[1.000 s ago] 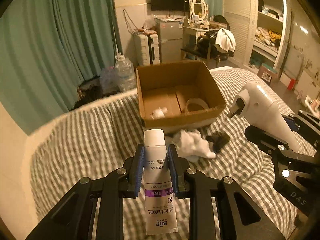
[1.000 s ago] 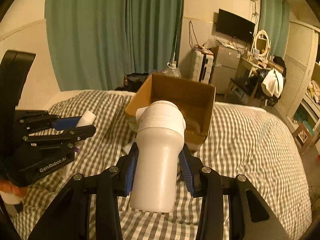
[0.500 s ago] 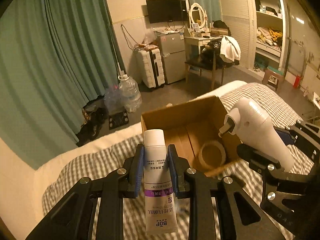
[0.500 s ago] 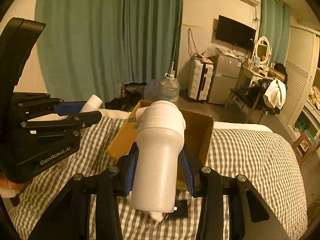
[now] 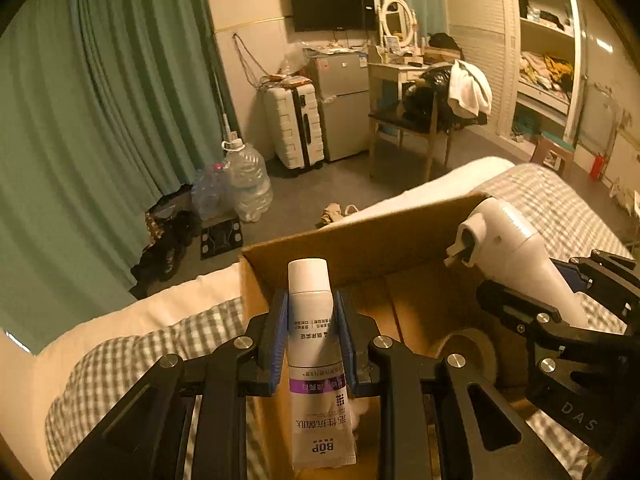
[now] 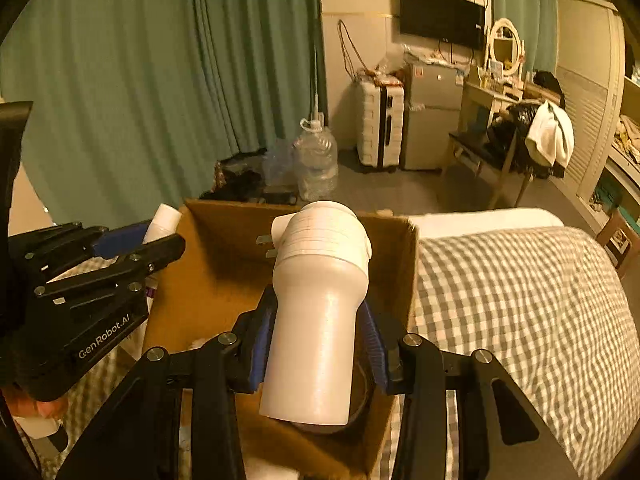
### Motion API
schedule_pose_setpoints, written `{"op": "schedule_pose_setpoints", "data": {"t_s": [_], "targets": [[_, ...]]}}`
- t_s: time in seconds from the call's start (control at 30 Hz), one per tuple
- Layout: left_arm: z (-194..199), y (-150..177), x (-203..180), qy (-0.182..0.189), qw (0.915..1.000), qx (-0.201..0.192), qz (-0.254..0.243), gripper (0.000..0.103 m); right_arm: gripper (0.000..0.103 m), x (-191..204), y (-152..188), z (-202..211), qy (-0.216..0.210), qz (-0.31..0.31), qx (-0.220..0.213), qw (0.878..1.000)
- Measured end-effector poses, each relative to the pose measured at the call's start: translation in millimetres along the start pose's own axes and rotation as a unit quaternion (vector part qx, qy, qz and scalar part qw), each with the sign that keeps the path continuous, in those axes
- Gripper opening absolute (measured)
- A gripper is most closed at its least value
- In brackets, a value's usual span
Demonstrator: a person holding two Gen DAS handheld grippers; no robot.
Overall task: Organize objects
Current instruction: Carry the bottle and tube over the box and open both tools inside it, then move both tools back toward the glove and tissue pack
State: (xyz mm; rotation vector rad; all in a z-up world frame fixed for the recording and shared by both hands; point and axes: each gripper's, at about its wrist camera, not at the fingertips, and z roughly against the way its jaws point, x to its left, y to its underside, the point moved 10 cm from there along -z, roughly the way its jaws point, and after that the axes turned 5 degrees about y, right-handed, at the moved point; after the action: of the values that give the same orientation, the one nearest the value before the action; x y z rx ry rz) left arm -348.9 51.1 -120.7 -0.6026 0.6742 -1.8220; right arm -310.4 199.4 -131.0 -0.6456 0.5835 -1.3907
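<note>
My left gripper [image 5: 311,320] is shut on a white tube with a purple band [image 5: 316,344], cap pointing forward, held over the left part of an open cardboard box [image 5: 360,248]. My right gripper [image 6: 318,324] is shut on a white plastic bottle with a flip cap [image 6: 320,292], held over the same box [image 6: 224,264]. The bottle [image 5: 516,256] and right gripper show at the right of the left wrist view. The left gripper [image 6: 132,256] with the tube cap [image 6: 164,220] shows at the left of the right wrist view. A tape roll [image 5: 468,356] lies in the box.
The box sits on a bed with a grey checked cover [image 6: 520,304]. Beyond the bed edge are water jugs [image 5: 244,180], a white suitcase [image 5: 294,128], a small fridge [image 5: 344,100], a chair with clothes [image 5: 440,112] and green curtains [image 5: 100,120].
Both grippers have moved forward and over the box with their objects still held. The box now fills the near view, and the cloth items on the bed have dropped out of sight.
</note>
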Motion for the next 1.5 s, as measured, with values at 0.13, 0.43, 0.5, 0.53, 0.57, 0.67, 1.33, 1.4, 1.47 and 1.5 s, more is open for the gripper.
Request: {"op": "schedule_pose_setpoints", "data": {"t_s": [0.13,0.43,0.5,0.53,0.57,0.67,1.33,1.4,1.47,1.5], "targets": [[-17,12,-8,0.004,0.9998,0.005,-0.018,0.024,0.04,-2,15,-25,0.003,0.003,0.015,1.0],[-1,14,-20,0.0,0.9988,-0.006,-0.049,0.049,0.057,-10,6,-1,-0.008,-0.041,-0.018,0.999],[13,13,-20,-0.004,0.9989,-0.011,-0.045,0.071,0.064,-13,-3,17,-0.007,-0.048,-0.036,0.998],[21,11,-20,-0.006,0.9988,-0.016,-0.045,0.076,0.064,-14,-7,28,-0.006,-0.051,-0.045,0.998],[30,9,-20,-0.009,0.9986,-0.021,-0.047,0.077,0.066,-16,-10,39,-0.004,-0.052,-0.051,0.997],[58,4,-20,-0.022,0.9979,-0.033,-0.051,0.077,0.072,-20,-17,70,0.007,-0.052,-0.068,0.996],[236,6,-1,-0.067,0.9899,-0.125,-0.005,0.103,0.09,0,-26,266,0.026,-0.021,-0.152,0.988],[235,15,1,-0.079,0.9892,-0.124,-0.006,0.103,0.091,2,-20,268,0.029,-0.017,-0.151,0.988],[231,23,3,-0.084,0.989,-0.121,-0.007,0.103,0.091,3,-12,264,0.03,-0.015,-0.148,0.988],[226,27,5,-0.089,0.9888,-0.12,-0.008,0.103,0.092,3,-7,261,0.03,-0.014,-0.144,0.989]]}}
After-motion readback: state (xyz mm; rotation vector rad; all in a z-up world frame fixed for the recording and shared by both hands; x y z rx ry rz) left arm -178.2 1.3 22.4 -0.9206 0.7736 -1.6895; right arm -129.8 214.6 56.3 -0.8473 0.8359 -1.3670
